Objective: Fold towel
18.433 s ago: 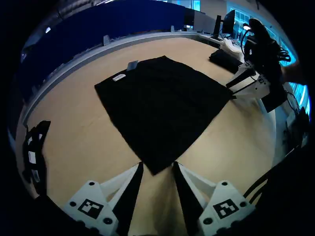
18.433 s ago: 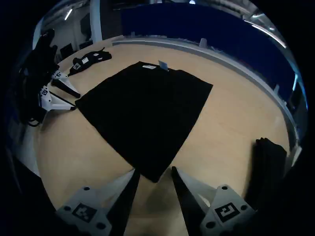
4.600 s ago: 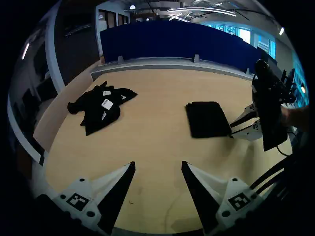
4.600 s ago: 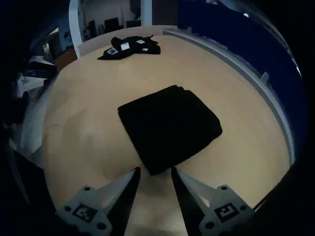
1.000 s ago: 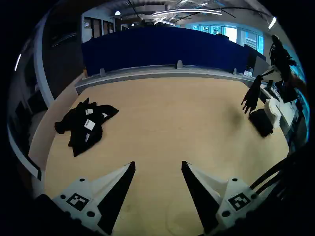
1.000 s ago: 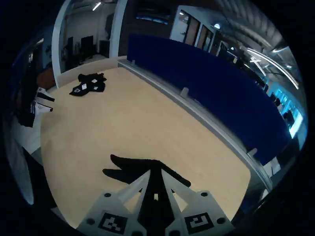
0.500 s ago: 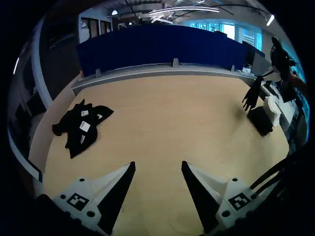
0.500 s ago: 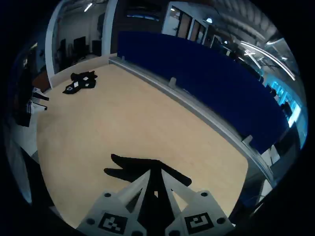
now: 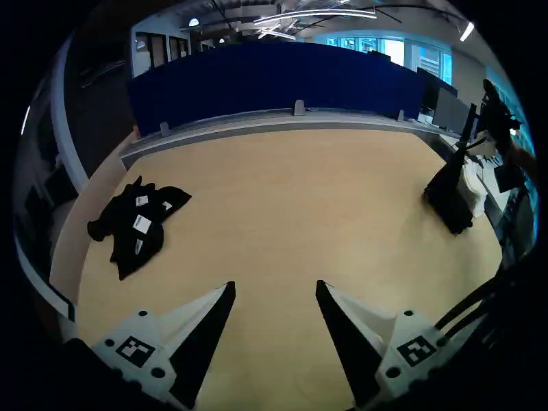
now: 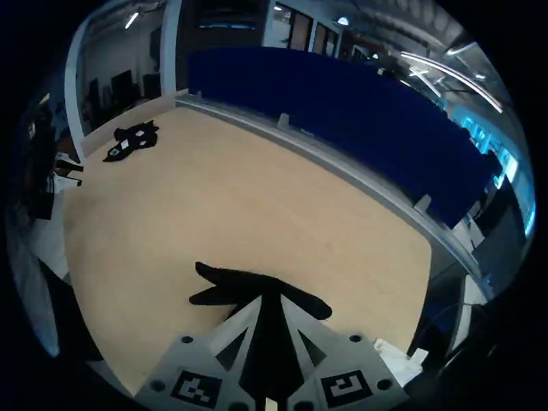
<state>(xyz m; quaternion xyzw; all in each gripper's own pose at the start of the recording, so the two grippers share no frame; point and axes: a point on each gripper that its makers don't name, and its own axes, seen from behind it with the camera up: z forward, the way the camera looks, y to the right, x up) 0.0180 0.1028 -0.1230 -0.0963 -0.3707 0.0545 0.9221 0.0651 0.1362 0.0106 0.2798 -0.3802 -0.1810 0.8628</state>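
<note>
My right gripper (image 10: pixel 269 301) is shut on a folded black towel (image 10: pixel 233 284), which sticks out past its fingertips above the wooden table (image 10: pixel 226 198). In the left gripper view the right gripper (image 9: pixel 482 131), held by a hand, hangs that black towel (image 9: pixel 444 179) at the table's far right edge, its lower end meeting a dark stack (image 9: pixel 457 214). My left gripper (image 9: pixel 274 289) stands open over the near table edge with nothing between its fingers. The left gripper (image 10: pixel 63 171) also shows at the far left in the right gripper view.
A heap of crumpled black towels (image 9: pixel 137 222) with white labels lies at the table's left side; the same heap of towels (image 10: pixel 131 141) sits far off in the right gripper view. A blue partition (image 9: pixel 274 79) backs the table. Something white (image 9: pixel 472 192) sits beside the dark stack.
The right gripper has carried the black towel down toward the dark stack at the table's right edge. The left gripper has stayed open and shifted only slightly.
</note>
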